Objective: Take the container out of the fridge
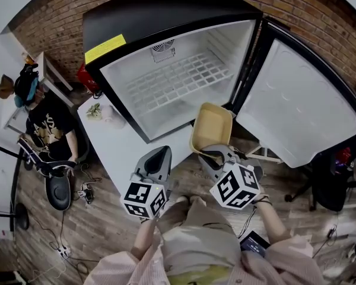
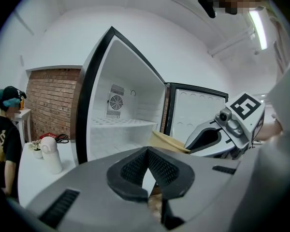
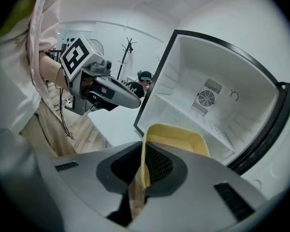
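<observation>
A lab-like workroom: brick wall (image 1: 320,10), white table (image 1: 127,153), cables (image 1: 64,253) strewn on wood floor (image 1: 107,230).

**Fridge** (image 1: 166,16): black shell, white interior and door lining, yellow label (image 1: 105,48).
**Container** (image 1: 212,127): pale yellow.
**Left gripper** (image 2: 146,153) and **right gripper** (image 3: 142,164): grey bodies, black ribbed pads (image 3: 160,164); cubes (image 1: 144,199) white with black square markers.
**Wall** (image 1: 308,8): red-brown brick.
**Floor** (image 1: 107,236): brown wood grain.
**Table** (image 1: 121,147): white.
**Sleeves** (image 1: 296,266): pale pink.
</observation>
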A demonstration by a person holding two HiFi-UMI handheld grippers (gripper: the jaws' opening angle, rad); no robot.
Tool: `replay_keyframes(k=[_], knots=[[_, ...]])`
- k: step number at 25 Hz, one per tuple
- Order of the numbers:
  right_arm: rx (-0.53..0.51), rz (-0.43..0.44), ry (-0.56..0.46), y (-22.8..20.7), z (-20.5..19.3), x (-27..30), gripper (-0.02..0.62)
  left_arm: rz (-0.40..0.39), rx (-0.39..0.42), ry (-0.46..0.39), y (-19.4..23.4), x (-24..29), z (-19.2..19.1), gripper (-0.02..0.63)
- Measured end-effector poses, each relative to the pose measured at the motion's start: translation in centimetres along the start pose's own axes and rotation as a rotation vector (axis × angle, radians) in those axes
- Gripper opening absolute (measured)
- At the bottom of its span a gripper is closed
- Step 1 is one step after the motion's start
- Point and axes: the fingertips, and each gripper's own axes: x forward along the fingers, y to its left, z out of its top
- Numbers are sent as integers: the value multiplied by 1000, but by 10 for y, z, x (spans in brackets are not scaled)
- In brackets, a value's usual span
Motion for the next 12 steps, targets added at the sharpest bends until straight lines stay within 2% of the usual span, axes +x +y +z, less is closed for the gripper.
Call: replay_keyframes(k=[12], knots=[[39, 81, 11, 12, -17, 11, 25, 38, -25, 18, 0, 2, -14, -9]])
